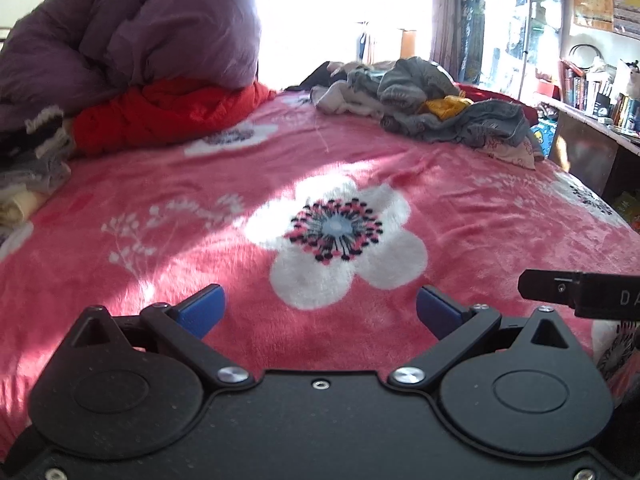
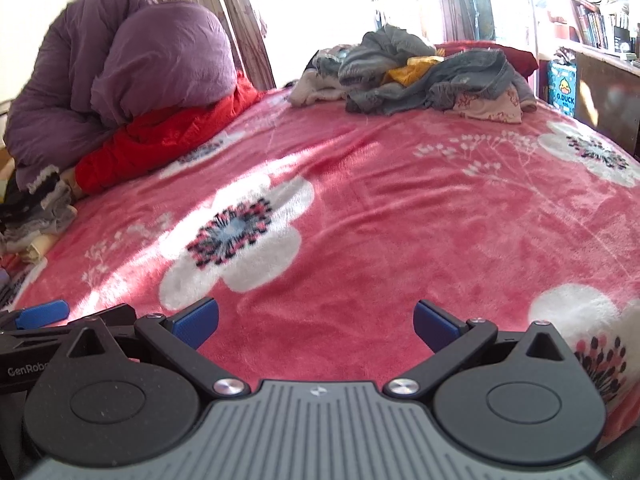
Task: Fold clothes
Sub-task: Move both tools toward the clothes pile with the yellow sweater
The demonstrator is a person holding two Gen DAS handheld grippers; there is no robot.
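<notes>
Left gripper (image 1: 320, 310): jaws spread wide, nothing between the blue pads (image 1: 202, 310). It hangs low over the near part of the bed, above the pink floral blanket (image 1: 160, 240), with a large white flower print (image 1: 340, 240) just ahead of the pads. No cloth is touching either finger.

Right gripper (image 2: 316, 324): jaws likewise wide apart, empty, blue pads (image 2: 196, 326) clear of the blanket (image 2: 380, 220). It sits just beside the left gripper; one blue pad and part of the black body of the left unit (image 2: 40, 314) show at the left edge of the right wrist view, and a black part of the right unit (image 1: 576, 292) enters the left wrist view from the right edge.

Clothes to fold: a loose heap of clothes (image 1: 432, 108) (image 2: 420, 76) lies at the far right corner of the bed, well apart from both grippers. Mostly grey pieces, crumpled, with a yellow piece (image 1: 444, 106) in the middle and a pale printed piece at the heap's right side.

Far left corner of the bed: a bulky purple duvet (image 1: 140, 32) (image 2: 132, 64) bunched up, resting on a red padded garment (image 1: 160, 116) (image 2: 160, 140). Along the left edge, a small stack of folded items (image 1: 32, 168) in grey, black and cream.

Beyond the right edge of the bed: shelves with books (image 1: 592, 92). Bright window light behind the bed; sun patches fall on the blanket.
</notes>
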